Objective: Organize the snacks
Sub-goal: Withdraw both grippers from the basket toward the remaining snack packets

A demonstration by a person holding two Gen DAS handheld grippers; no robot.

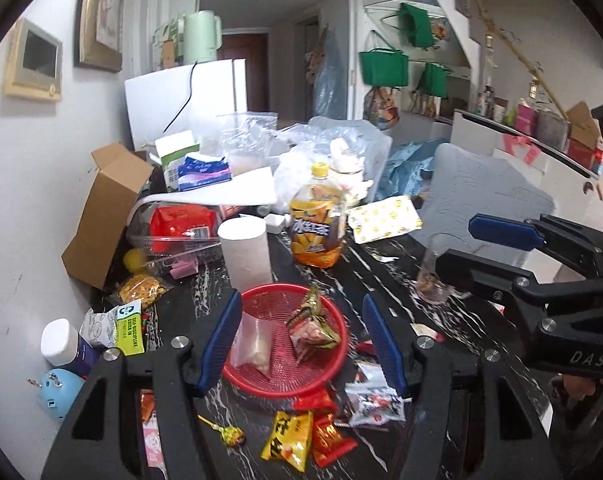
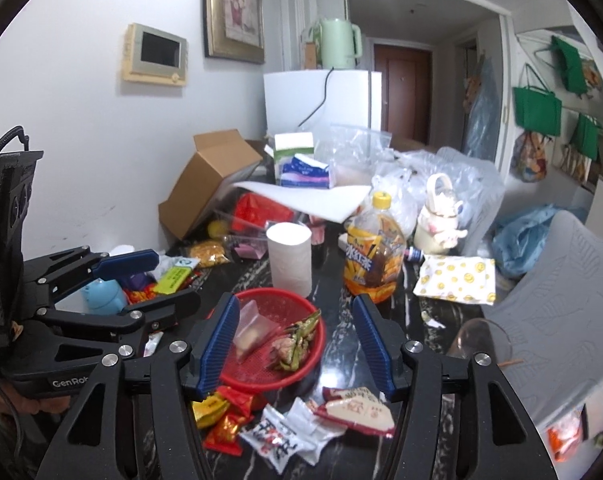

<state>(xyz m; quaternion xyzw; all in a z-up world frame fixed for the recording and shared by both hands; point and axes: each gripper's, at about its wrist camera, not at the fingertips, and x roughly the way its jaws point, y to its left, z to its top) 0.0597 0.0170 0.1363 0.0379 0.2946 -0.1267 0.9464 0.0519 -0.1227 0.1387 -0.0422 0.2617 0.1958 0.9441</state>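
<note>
loose snack packets point(image 2: 301, 436) at near edge of surface point(image 1: 385, 264): light, crinkly, slippery foil, best pinched at a flat sealed edge | red basket point(image 1: 333, 312) just beyond, holding two packets | left tongs point(image 1: 301, 344) wide, empty | right tongs point(image 2: 297, 344) wide, probably touching nothing

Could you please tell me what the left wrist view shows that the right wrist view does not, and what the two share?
Only the left wrist view shows the lollipop on the dark table, near the yellow snack packet, and the white-capped bottle by the wall. Only the right wrist view shows the pink-and-white snack packet lying in front of the basket. Both show the red basket holding a clear bag and a green-tipped wrapper, the paper roll, the tea bottle, and both tools open and empty: left tool, right tool.
</note>
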